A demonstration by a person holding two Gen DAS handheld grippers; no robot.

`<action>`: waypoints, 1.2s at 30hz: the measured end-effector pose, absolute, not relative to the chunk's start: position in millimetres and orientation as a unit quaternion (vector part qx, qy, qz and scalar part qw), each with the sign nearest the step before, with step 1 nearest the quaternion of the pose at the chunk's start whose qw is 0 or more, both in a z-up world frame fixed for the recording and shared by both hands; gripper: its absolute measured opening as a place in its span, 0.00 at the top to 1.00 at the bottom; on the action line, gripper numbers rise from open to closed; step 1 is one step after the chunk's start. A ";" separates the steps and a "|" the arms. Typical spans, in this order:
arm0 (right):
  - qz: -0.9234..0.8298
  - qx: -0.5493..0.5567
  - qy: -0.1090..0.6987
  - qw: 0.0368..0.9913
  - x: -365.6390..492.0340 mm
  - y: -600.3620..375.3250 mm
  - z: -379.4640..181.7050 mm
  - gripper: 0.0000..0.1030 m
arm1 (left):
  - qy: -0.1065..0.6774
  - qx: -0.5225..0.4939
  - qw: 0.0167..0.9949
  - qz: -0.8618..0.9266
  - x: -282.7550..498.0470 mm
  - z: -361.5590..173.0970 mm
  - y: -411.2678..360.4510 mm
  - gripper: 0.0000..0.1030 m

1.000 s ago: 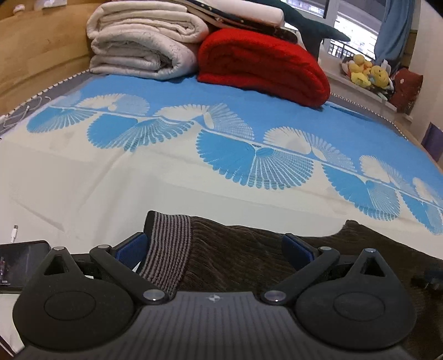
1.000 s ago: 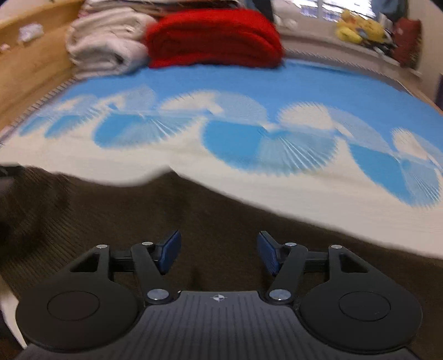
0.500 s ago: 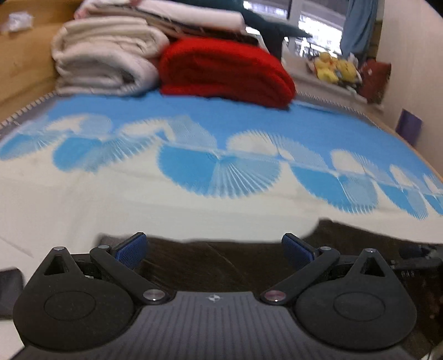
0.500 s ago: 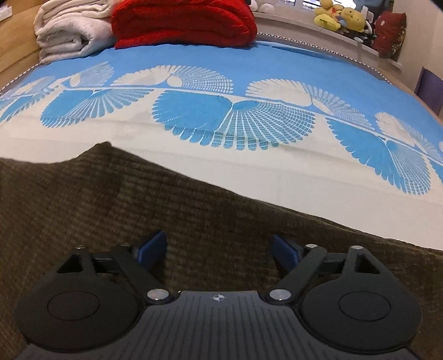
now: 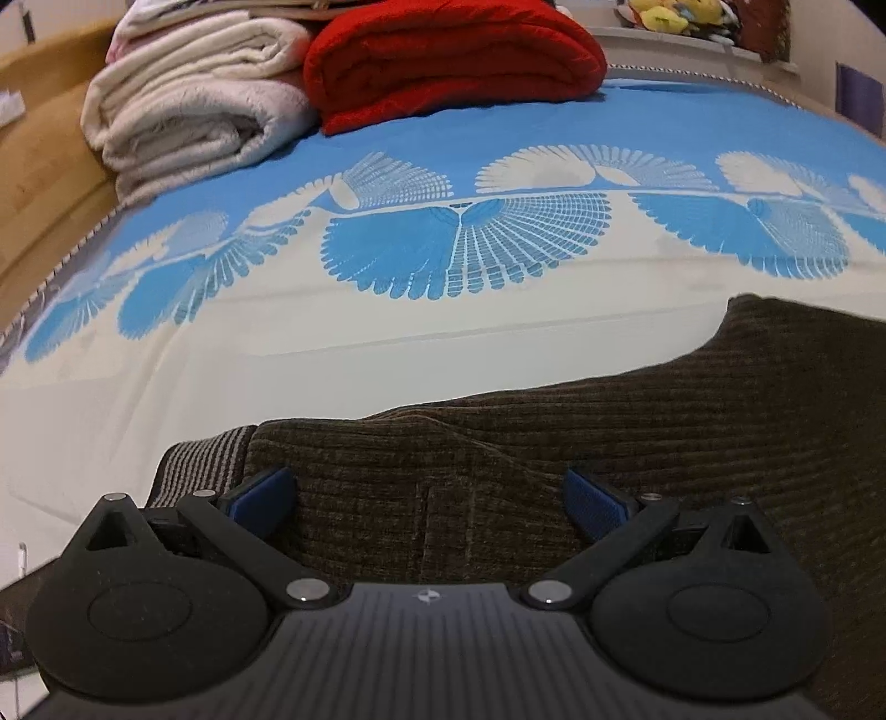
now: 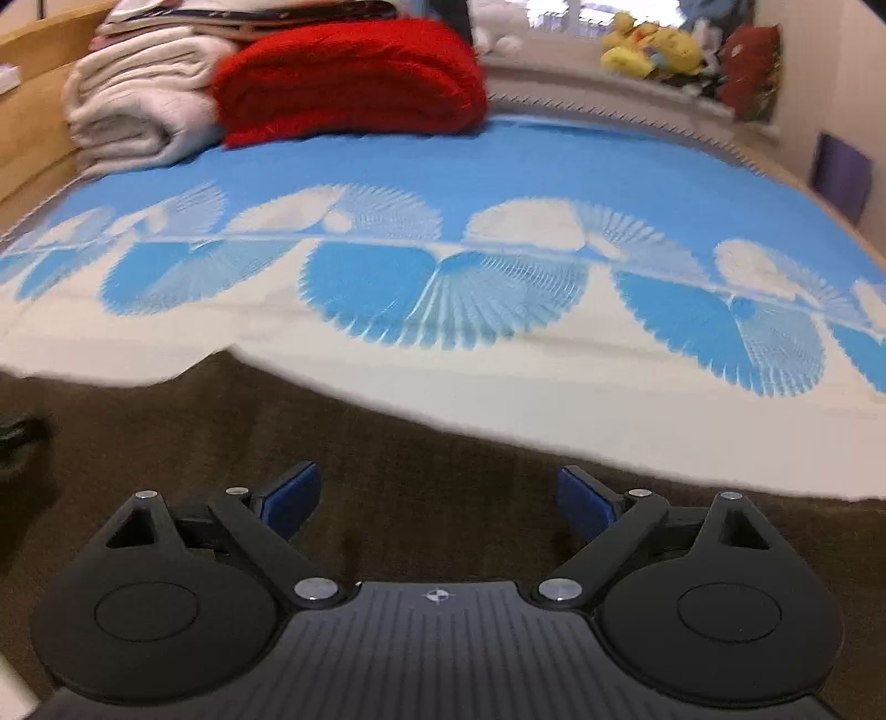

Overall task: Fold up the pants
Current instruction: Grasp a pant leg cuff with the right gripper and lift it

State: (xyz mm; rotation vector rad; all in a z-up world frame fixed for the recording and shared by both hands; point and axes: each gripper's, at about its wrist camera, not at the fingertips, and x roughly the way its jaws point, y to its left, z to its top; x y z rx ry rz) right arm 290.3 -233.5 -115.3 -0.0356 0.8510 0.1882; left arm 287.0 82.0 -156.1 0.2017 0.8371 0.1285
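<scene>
Pants [image 5: 637,443], brown corduroy, lay spread across the near edge of the bed [image 5: 277,354] under both your grippers, and that was where you had them. Your left gripper [image 5: 426,498] pointed steeply down over the cloth with its fingers [image 5: 266,493] spread wide; nothing was pinched between the blue pads, only ribbed fabric lying below the gap. Just to the left of that gripper, the striped cuff [image 5: 205,465] poked out at the pants' end, flat against the cream part of the bedspread. From your left wrist view the brown cloth rose toward the right into a raised corner near the picture's edge.

Your right gripper [image 6: 437,498] hung over a broad, blurred stretch of the same pants [image 6: 387,443], and its jaws were opening, the fingers [image 6: 293,495] already well apart. No cloth was caught between them; the pads stood clear of each other with the fabric lying beneath. Whether the tips brushed the corduroy, you couldn't have told from that view.

Beyond the pants, the bedspread ran from cream into blue fan patterns. At the far end, a folded red blanket [image 5: 454,55] sat touching a stack of folded cream blankets [image 5: 194,105], beside the wooden bed frame [image 5: 39,166]. Yellow plush toys [image 6: 648,47] lined the window ledge behind.
</scene>
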 end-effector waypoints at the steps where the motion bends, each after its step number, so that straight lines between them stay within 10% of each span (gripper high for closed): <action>1: 0.104 -0.020 0.426 0.898 284.1 -236.1 -118.4 0.09 | 0.402 0.096 0.908 0.062 286.7 -154.8 81.7 0.00; 7: 0.084 -0.055 0.439 0.893 285.0 -235.6 -160.4 0.04 | 0.386 0.054 0.918 0.068 276.2 -143.6 90.5 0.00; 17: -0.091 0.143 0.285 0.943 182.9 -441.5 -57.7 0.07 | 0.326 -0.002 0.942 0.078 199.3 -88.1 108.7 0.00; 26: -0.260 0.477 0.140 0.828 3.9 -622.4 -160.4 0.28 | 0.346 0.007 0.932 0.112 182.6 -96.3 103.5 0.00; 36: -0.248 0.478 0.136 0.832 44.3 -627.3 -190.8 0.30 | 0.349 0.039 0.932 0.092 174.3 -102.8 72.4 0.00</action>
